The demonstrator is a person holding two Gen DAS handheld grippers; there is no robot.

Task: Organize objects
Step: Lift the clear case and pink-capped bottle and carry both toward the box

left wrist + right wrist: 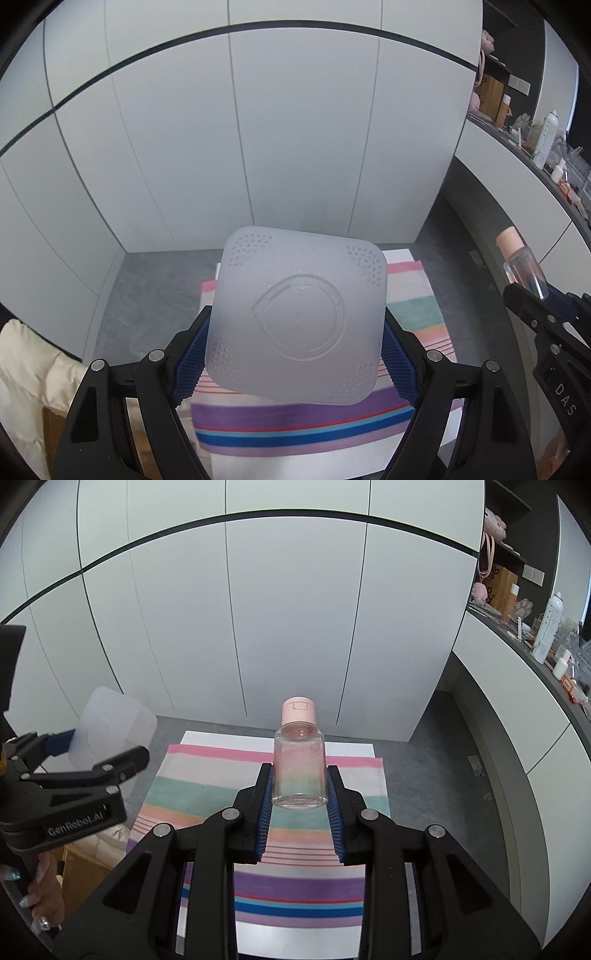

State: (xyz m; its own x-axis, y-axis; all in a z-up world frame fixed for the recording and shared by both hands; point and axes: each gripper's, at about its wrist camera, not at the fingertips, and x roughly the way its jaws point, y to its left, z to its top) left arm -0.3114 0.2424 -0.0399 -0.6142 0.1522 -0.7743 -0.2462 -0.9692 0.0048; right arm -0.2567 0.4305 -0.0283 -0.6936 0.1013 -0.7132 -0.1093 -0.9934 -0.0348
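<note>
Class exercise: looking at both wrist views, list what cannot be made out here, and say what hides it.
- Left wrist view: the frosted square plastic container covers the middle of the striped cloth.
- Right wrist view: the clear pink-capped bottle hides the cloth behind it; any contents are unclear.
- Both views: the shelf clutter is too small to identify.

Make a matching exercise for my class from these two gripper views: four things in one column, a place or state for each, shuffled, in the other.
1. frosted container
2. clear bottle
3. striped cloth
4. white spray can

A. lying flat under both grippers
B. standing on the counter at right
C. held in the right gripper
D. held in the left gripper

Pairs: 1-D, 2-C, 3-A, 4-B
</note>
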